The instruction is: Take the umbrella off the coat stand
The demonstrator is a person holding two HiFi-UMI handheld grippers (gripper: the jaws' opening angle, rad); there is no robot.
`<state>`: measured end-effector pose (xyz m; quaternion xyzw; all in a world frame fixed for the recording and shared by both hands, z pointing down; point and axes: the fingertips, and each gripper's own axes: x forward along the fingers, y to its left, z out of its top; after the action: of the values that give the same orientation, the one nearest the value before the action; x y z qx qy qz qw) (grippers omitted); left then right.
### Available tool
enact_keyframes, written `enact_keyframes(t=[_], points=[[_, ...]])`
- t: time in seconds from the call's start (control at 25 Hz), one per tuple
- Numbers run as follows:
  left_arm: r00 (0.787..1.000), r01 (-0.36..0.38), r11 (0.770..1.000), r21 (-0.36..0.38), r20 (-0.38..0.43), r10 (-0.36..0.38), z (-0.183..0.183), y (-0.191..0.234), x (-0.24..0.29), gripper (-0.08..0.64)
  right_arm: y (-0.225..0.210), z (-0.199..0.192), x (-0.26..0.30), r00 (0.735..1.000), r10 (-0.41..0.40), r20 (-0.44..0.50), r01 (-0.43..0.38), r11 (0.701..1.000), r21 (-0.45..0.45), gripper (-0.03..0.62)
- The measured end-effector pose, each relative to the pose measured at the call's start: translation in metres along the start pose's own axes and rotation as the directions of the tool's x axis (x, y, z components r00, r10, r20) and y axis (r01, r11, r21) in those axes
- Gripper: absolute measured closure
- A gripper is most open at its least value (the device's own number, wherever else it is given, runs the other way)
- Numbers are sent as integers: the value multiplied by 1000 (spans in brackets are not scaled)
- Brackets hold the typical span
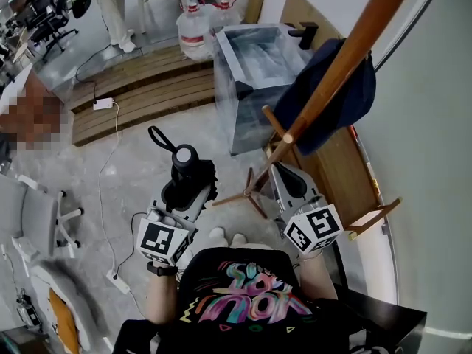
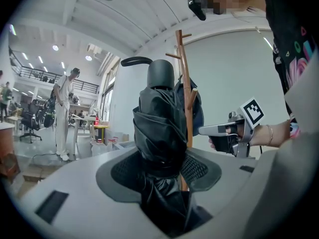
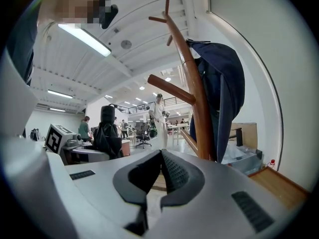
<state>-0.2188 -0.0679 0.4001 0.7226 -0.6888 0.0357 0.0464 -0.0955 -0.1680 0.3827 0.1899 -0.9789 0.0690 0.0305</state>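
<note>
My left gripper [image 2: 159, 171] [image 1: 188, 190] is shut on a folded black umbrella [image 2: 160, 133] [image 1: 187, 174], which stands upright with its rounded handle and wrist strap on top. It is clear of the wooden coat stand [image 1: 332, 80] [image 3: 197, 108] [image 2: 185, 108], left of the pole. A dark blue garment [image 1: 335, 98] [image 3: 224, 98] hangs on the stand. My right gripper [image 3: 160, 176] [image 1: 289, 177] is shut with nothing in it, close to the stand's lower pole. The left gripper with the umbrella [image 3: 104, 131] shows at the left of the right gripper view.
A clear plastic bin [image 1: 254, 72] stands behind the stand, with water jugs [image 1: 195, 28] beyond. Wooden platforms [image 1: 140, 94] lie at the left, a white power strip [image 1: 103, 103] and cable on the floor. A wall [image 1: 428, 124] is on the right. Office chairs [image 1: 40, 227] are at far left.
</note>
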Motion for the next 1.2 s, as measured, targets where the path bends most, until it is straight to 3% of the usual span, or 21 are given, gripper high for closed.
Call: enact_keyframes(t=[1.2], points=[[999, 29, 1000, 10, -13, -29, -8, 2, 6, 317, -2, -7, -1, 1000, -17, -17, 17, 1000, 8, 577]])
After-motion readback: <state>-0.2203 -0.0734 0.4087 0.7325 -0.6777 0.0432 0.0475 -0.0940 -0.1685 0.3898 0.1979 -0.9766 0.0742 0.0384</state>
